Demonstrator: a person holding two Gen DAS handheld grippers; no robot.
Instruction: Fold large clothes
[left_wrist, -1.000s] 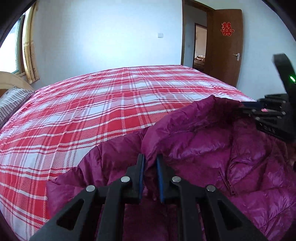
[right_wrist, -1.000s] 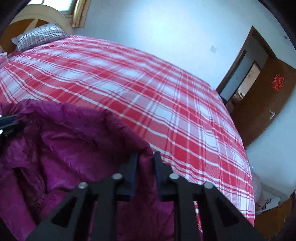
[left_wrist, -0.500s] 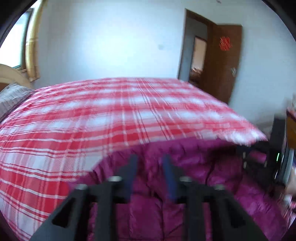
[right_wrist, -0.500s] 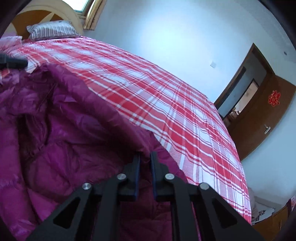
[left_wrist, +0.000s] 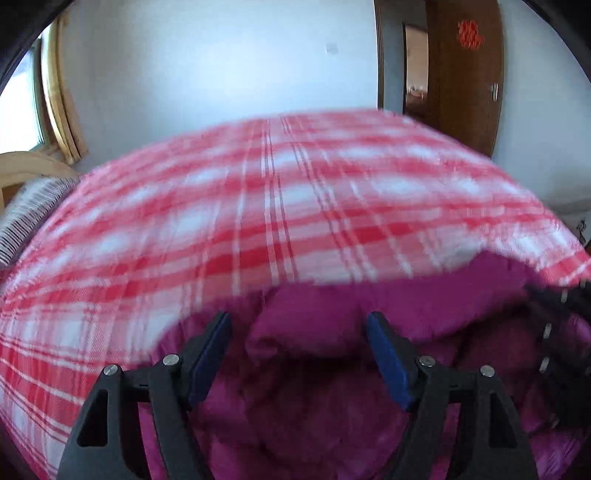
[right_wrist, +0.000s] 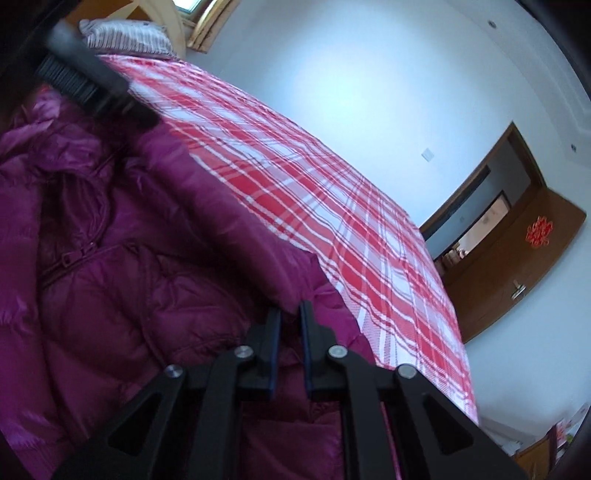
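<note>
While the jaws of the left hand-held gripper (left_wrist: 298, 345) are opening, its blue pads stand wide apart above a rounded fold of the purple puffer jacket (left_wrist: 332, 332), which sits between them without being pressed. The right hand-held gripper (right_wrist: 289, 325) is drawn together, its pads pinching a ridge of the jacket's edge near the side of the bed (right_wrist: 295, 177). In the right wrist view the left tool's dark body shows at the upper left, over the jacket's far part.

The jacket lies on the bed's near side, on the red-and-white checked cover, bunched and puffy, with its zip (right_wrist: 70, 258) showing on top and an edge turned over along the cover. A striped pillow (right_wrist: 125, 35) lies at the head of the bed, well away from it.

By my reading, one fold has just been laid and the left side let go; the right side is yet to be released. The bundle looks loose and uneven, so further folds and flattening seem left to do.
</note>
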